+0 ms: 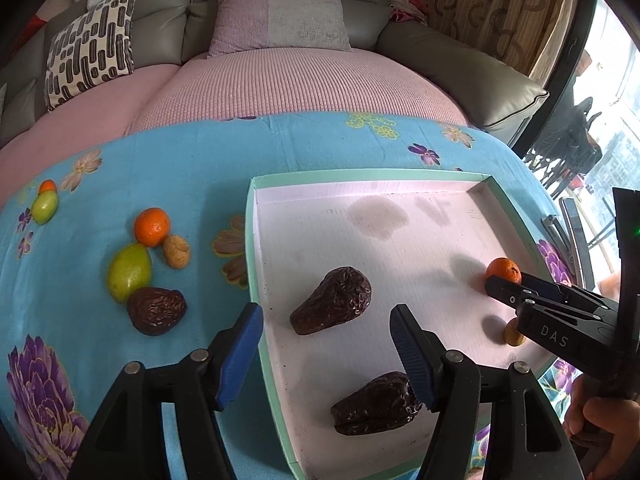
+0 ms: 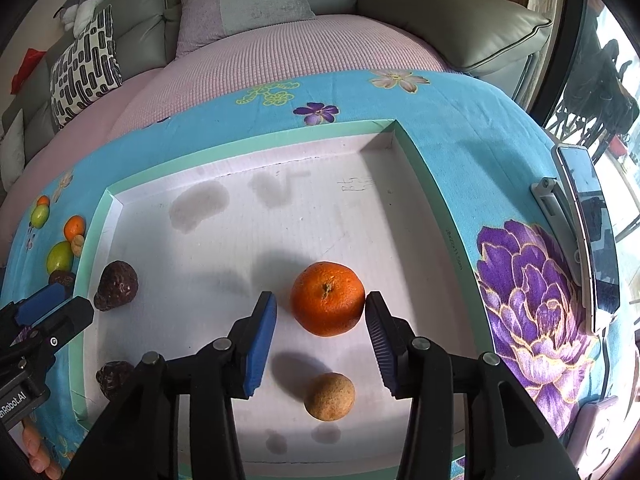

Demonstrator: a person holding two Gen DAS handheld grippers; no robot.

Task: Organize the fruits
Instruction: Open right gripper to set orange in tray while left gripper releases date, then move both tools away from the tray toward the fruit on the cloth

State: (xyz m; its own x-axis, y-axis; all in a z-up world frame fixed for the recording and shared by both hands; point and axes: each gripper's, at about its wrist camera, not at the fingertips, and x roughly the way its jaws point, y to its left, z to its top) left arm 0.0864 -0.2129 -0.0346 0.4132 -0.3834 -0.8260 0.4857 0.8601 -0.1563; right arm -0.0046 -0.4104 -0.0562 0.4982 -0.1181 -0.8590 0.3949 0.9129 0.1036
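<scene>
Two wrinkled dark fruits in tray | both hand-held grippers wide

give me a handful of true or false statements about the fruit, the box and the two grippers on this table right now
1. Two dark wrinkled fruits lie inside the box. True.
2. The right gripper is clamped shut on the orange. False: its jaws stand open on either side of the orange, which rests on the box floor.
3. A green fruit lies on the cloth outside the box. True.
4. The left gripper holds a fruit. False: its jaws are open and hold nothing.
5. The box is full of fruit. False: most of its white floor is bare.
</scene>
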